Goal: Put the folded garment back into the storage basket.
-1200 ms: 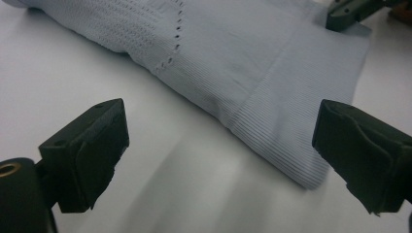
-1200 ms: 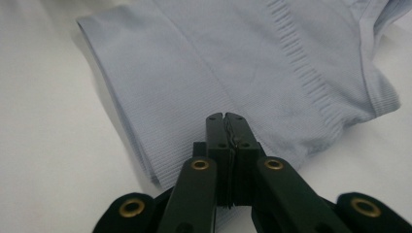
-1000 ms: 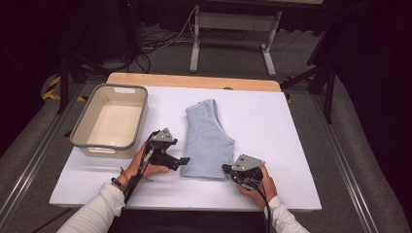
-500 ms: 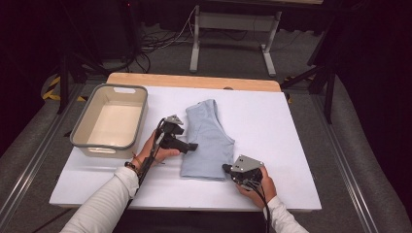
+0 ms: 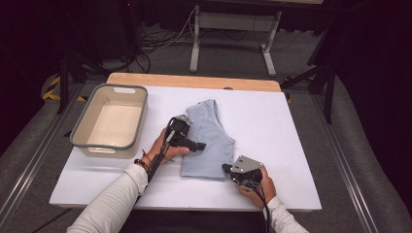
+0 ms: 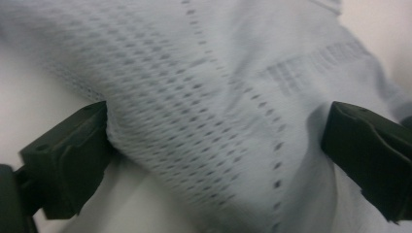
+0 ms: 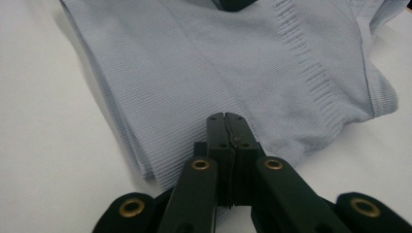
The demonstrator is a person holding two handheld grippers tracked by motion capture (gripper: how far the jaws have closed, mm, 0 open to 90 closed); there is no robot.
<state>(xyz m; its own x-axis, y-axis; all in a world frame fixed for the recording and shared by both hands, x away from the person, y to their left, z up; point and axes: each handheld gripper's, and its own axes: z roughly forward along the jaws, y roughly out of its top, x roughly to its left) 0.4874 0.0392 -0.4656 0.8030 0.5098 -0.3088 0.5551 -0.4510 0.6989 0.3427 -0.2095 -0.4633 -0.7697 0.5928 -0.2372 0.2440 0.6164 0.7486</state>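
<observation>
Folded garment (image 5: 206,138) lay mid-table on the white board (image 5: 272,126), long axis running front to back. Bin (image 5: 111,121) sat left of it, well apart, near the board's left edge. Left gripper (image 5: 198,145) was over the garment's left part, jaws straddling the cloth. Right gripper (image 5: 227,168) was at the garment's near right corner, jaws together at the hem. A wooden strip (image 5: 194,80) ran behind the board. Frame legs (image 5: 197,39) stood on the floor beyond.

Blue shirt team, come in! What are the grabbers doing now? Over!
Left gripper open, fingers straddling the folded blue shirt. Right gripper shut at the shirt's near edge. Grey bin stands off to the side, not in the way.
</observation>
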